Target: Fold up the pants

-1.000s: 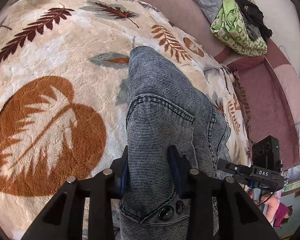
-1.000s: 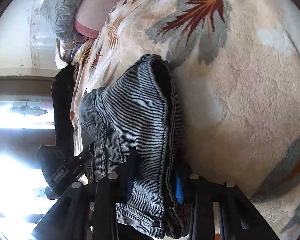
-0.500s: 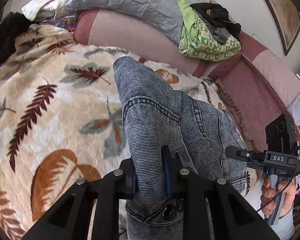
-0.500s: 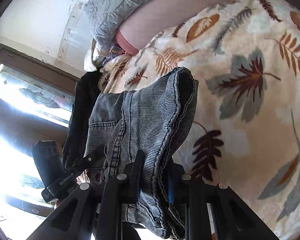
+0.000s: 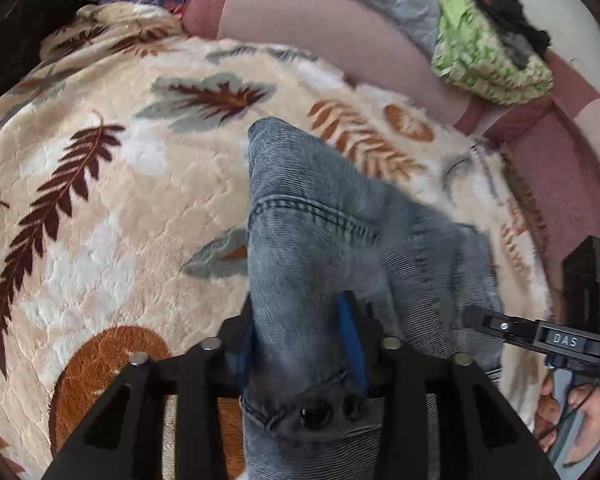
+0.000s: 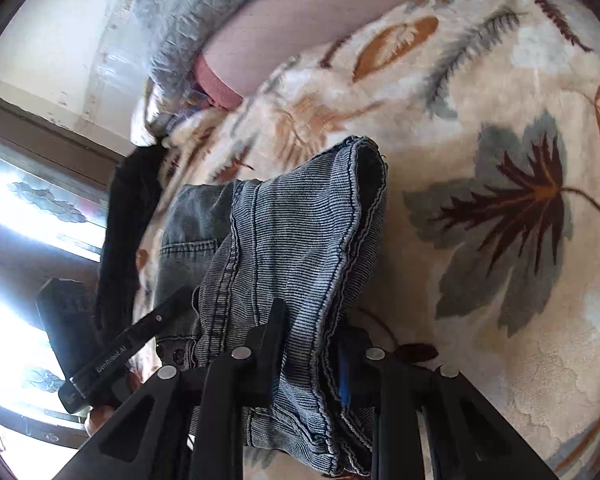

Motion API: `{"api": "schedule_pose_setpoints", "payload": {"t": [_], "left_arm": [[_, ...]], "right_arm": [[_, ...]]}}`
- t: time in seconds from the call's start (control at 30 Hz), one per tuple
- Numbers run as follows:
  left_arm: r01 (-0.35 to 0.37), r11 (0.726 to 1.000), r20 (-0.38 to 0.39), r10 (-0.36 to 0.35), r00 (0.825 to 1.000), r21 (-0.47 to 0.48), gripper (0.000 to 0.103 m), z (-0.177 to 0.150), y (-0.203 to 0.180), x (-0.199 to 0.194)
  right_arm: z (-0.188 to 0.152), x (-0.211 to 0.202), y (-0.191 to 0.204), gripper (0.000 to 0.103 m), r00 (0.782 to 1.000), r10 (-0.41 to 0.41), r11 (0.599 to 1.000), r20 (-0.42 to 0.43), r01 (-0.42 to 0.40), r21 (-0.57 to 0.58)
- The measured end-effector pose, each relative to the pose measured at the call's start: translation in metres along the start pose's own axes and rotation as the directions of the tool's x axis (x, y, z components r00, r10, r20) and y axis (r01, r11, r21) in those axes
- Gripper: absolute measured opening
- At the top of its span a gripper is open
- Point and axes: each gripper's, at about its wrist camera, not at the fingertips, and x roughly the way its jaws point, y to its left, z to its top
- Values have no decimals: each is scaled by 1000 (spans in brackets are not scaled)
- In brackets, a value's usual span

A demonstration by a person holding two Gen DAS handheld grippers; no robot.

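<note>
Both grippers' jaws clench the jeans (image 5: 300, 264); only the right wrist view shows the hem (image 6: 363, 184).

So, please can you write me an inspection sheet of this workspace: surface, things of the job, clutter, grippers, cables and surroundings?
Surface: leaf-print blanket spread over a pink couch.
Job's things: grey-blue denim pants, bunched and held up over the blanket; the buttoned waistband is at the left gripper, stitched hems at the right.
Clutter: green patterned cloth with a black garment on it on the couch back; grey quilted pillow; dark garment at the blanket's edge.
Grippers: left gripper shut on the pants; right gripper shut on the pants.
Cables: thin black cable at the right handle.
Surroundings: bright window, pale wall.
</note>
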Motion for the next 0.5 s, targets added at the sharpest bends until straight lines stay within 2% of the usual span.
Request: {"api": "schedule_pose_setpoints", "payload": {"t": [0.03,0.1,0.13,0.2,0.27,0.37,0.43,0.5], "left_arm": [[-29,1000,12,29,1000,-12,69,-3,3,1],[-5,999,22,6,1000,-52,71,-5,9,-12],[8,998,28,-7,1000,-59,71,-6,10,-20],[-15,999,80,19,997,-49,71,-13,8,-45],[-10,1000,139,13,990,-27,72,-23,4,-72],[-26,1000,201,23,979,10,83,-49,-6,-91],[-75,996,175,65,982,51,85,-61,-15,-76],[-127,987,86,119,989,94,86,-71,-20,-45]], "right_arm": [[-3,5,-6,40,1000,-11,1000,3,11,16],[-7,-1,-11,48,1000,5,999,11,-6,42],[-9,-8,-8,57,1000,-14,1000,15,13,26],[-16,-29,4,60,995,-63,997,72,66,-50],[-28,-54,16,60,987,-76,991,145,90,-94],[-54,-77,27,72,973,-73,982,221,108,-155],[-68,-67,32,75,970,-123,965,212,167,-203],[-76,-35,28,75,968,-224,938,115,246,-245]]}}
